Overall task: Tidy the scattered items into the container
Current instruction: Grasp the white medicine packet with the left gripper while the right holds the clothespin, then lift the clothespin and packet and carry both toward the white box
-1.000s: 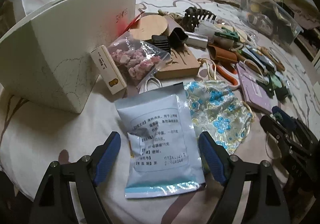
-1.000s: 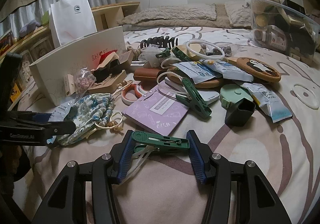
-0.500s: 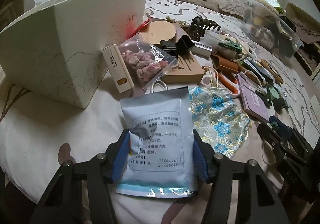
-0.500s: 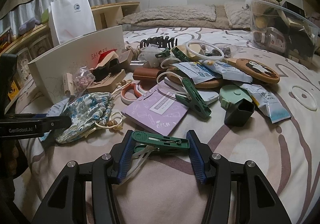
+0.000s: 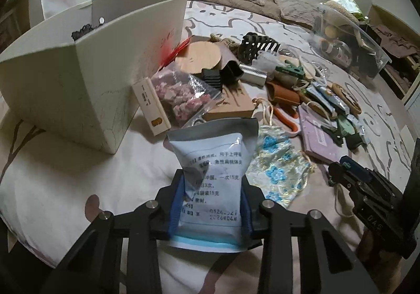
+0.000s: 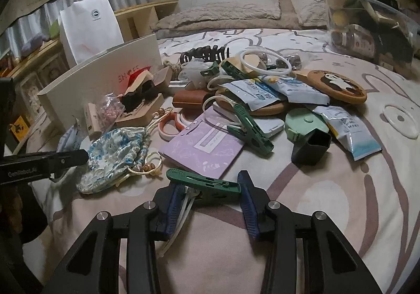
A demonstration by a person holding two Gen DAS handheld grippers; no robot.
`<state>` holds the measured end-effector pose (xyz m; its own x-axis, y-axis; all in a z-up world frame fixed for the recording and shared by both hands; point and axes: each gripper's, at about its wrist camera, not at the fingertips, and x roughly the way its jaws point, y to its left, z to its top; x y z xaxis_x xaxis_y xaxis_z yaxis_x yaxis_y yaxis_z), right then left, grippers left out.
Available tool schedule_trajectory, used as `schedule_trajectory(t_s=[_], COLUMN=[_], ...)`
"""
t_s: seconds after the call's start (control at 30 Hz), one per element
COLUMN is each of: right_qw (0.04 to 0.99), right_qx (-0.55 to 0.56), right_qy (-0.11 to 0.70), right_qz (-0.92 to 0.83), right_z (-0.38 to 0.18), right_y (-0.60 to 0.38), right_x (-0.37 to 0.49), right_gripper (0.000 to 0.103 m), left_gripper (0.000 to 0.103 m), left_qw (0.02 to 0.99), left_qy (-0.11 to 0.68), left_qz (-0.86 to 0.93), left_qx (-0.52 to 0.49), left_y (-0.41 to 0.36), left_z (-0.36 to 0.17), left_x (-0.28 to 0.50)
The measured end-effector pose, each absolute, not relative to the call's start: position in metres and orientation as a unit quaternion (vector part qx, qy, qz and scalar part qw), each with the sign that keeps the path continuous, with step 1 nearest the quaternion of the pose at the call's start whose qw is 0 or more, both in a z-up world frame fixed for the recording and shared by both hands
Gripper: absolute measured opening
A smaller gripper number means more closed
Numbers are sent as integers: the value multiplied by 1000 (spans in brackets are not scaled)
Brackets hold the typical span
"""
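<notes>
My left gripper (image 5: 211, 204) is shut on a pale blue and silver sachet (image 5: 214, 162) with printed text, lifted a little off the bedspread. The white shoe box (image 5: 86, 70), the container, stands open to the upper left of it. My right gripper (image 6: 210, 204) is shut on a green clothes peg (image 6: 204, 182), with a white loop hanging under it. Scattered items lie between: a blue floral pouch (image 5: 275, 170), a purple notebook (image 6: 202, 147), a second green peg (image 6: 249, 128), orange scissors (image 6: 170, 123).
A clear plastic bin (image 6: 367, 28) of items stands at the far right. A white paper bag (image 6: 89, 28) and wooden shelves sit behind the shoe box. More sachets, a round cork coaster (image 6: 338, 85), a black cup (image 6: 312, 147) and a hair claw (image 6: 204, 53) lie in the pile.
My left gripper closed on the sachet and raised it from the bedspread, tilting it up. My right gripper kept still with the peg.
</notes>
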<state>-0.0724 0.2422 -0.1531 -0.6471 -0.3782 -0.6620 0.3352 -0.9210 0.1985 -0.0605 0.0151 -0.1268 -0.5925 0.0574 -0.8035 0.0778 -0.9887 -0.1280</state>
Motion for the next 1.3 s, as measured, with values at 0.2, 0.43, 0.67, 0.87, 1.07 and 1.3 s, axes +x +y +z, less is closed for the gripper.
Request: schedule_trajectory(t_s=[0.2, 0.43, 0.67, 0.87, 1.07, 1.3], right_qw=[191, 178, 166, 157, 148, 136], right_qx=[366, 362, 347, 330, 301, 262], right_qy=[-18, -25, -32, -35, -33, -29], right_qz=[-911, -915, -922, -930, -942, -955], right_z=[-143, -126, -102, -80, -48, -7], right_y=[243, 256, 273, 286, 300, 316], right_x=[-66, -63, -61, -59, -57, -55], right_gripper=[42, 42, 42, 42, 42, 42], left_gripper=[35, 35, 35, 35, 35, 35], left_qw=[6, 5, -3, -9, -17, -30], left_qy=[75, 73, 63, 52, 45, 39], left_qz=[-894, -899, -908, -919, -931, -946], left_qx=[441, 432, 414, 391, 363, 321], left_y=[15, 23, 38, 50, 62, 75], left_z=[-113, -101, -80, -56, -28, 9], left_x=[-57, -52, -51, -53, -55, -56])
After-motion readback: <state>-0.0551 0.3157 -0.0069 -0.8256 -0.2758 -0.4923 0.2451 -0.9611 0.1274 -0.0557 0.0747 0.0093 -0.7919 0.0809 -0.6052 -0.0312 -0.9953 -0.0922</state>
